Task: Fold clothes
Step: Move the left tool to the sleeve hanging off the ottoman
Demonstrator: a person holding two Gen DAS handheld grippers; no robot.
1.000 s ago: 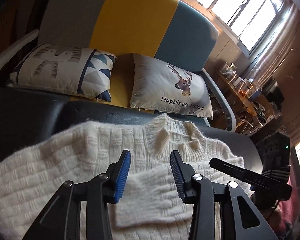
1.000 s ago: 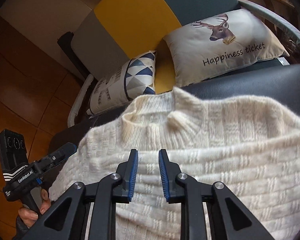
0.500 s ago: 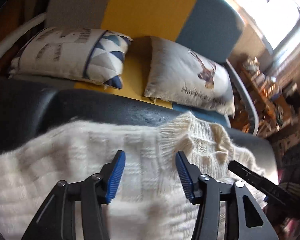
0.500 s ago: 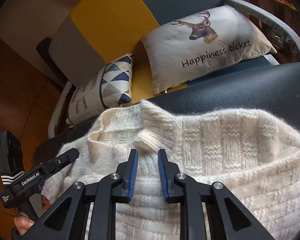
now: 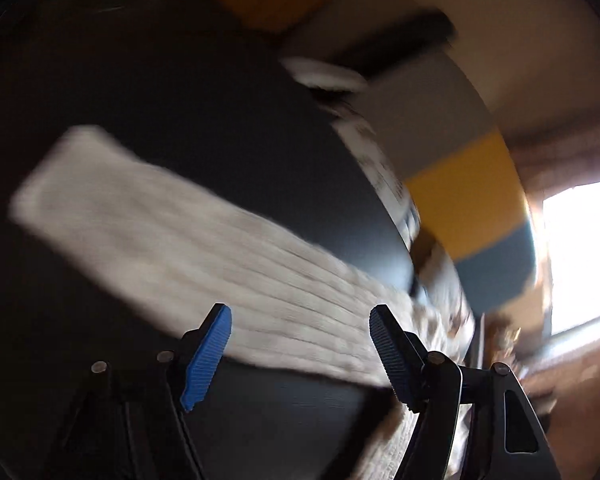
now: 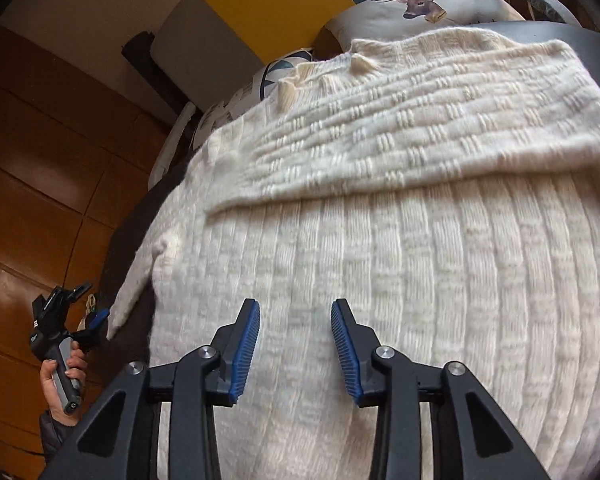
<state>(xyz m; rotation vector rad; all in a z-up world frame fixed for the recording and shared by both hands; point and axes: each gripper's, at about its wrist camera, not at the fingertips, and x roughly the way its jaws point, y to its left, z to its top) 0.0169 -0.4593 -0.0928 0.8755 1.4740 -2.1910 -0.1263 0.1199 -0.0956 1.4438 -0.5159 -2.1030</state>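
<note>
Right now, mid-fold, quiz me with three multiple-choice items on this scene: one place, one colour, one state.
1. Where does the cream knitted sweater lie?
A. on the wooden floor
B. on the black padded surface
C. on a metal shelf

2. What colour are the pads of the right hand-held gripper?
A. blue
B. red
C. green

3. How is the left hand-held gripper?
A. shut on the sweater
B. open, holding nothing
C. out of view

Answers: 1 B, dark padding shows around the knit. 2 A, both ribbed pads are blue. 3 B, its fingers stand wide apart.
</note>
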